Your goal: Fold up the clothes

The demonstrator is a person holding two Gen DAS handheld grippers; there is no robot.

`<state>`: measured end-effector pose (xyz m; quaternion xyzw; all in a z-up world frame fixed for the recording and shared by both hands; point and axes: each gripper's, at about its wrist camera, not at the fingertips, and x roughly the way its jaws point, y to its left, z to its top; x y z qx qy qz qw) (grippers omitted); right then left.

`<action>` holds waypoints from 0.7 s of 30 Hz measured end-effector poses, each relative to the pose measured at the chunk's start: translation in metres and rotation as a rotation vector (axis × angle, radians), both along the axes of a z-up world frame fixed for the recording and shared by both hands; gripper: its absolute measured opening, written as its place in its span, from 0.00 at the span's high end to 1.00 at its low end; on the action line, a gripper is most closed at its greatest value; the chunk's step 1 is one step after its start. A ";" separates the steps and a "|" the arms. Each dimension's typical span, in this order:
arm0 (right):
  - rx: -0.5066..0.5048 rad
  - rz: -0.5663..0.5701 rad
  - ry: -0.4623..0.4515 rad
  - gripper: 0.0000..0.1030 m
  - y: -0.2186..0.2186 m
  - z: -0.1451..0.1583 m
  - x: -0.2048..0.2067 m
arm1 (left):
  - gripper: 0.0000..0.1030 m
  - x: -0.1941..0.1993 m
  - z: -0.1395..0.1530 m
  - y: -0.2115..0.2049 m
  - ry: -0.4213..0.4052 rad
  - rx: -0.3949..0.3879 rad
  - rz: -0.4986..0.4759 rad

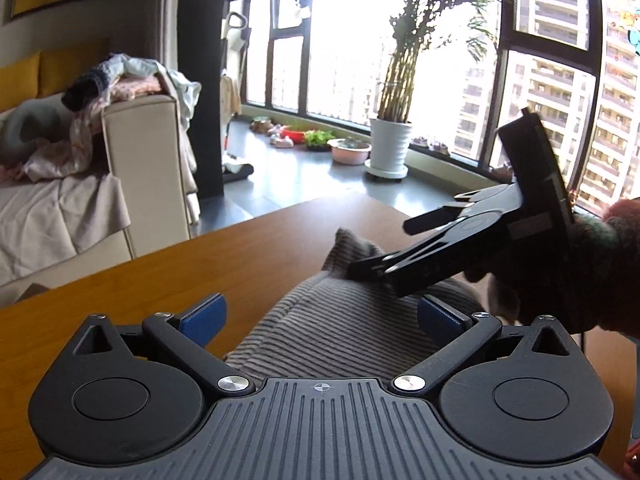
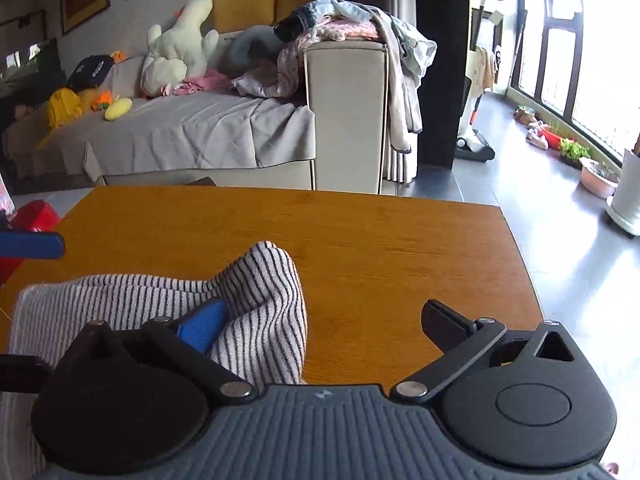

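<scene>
Centrally, the striped garment [image 2: 256,300] is lying bunched on the desk [image 2: 360,232]; left tongs [image 1: 320,316] and right tongs [image 2: 324,324] are both spread, grasping nothing. Bare desk is extending toward twelve o'clock.

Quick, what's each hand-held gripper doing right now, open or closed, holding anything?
Left hand-held gripper: open, fingers either side of the striped garment, not gripping.
Right hand-held gripper: open, nothing clamped; striped cloth bunches against one finger.

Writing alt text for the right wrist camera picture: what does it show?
An open right gripper hovers over a striped garment bunched on a wooden table, one blue fingertip touching the cloth. Behind stands a sofa piled with clothes and plush toys.
</scene>
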<state>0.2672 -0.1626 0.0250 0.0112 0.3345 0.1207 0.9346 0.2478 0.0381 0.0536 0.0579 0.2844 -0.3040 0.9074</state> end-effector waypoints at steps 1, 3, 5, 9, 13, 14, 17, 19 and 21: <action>0.032 -0.009 -0.008 0.00 -0.006 0.002 -0.010 | 0.00 0.004 -0.007 0.000 0.027 0.012 0.007; 0.094 -0.028 -0.016 0.00 -0.017 0.006 -0.030 | 0.00 0.009 -0.021 0.002 0.074 -0.001 0.013; 0.153 -0.049 -0.006 0.00 -0.029 0.007 -0.052 | 0.00 0.014 -0.032 0.009 0.134 -0.048 0.026; 0.280 -0.072 0.069 0.24 -0.047 -0.002 -0.083 | 0.00 0.024 -0.045 0.024 0.253 -0.175 0.058; 0.443 -0.051 0.160 0.41 -0.053 -0.019 -0.093 | 0.00 0.024 -0.048 0.029 0.275 -0.203 0.076; 0.454 -0.054 0.168 0.41 -0.052 -0.022 -0.092 | 0.00 0.023 -0.048 0.029 0.276 -0.204 0.083; 0.443 -0.059 0.166 0.40 -0.048 -0.024 -0.087 | 0.00 0.019 -0.047 0.030 0.278 -0.204 0.100; 0.398 -0.048 0.142 0.39 -0.043 -0.022 -0.081 | 0.00 0.018 -0.046 0.030 0.283 -0.206 0.110; 0.347 -0.036 0.115 0.34 -0.038 -0.021 -0.073 | 0.01 0.013 -0.045 0.029 0.288 -0.208 0.120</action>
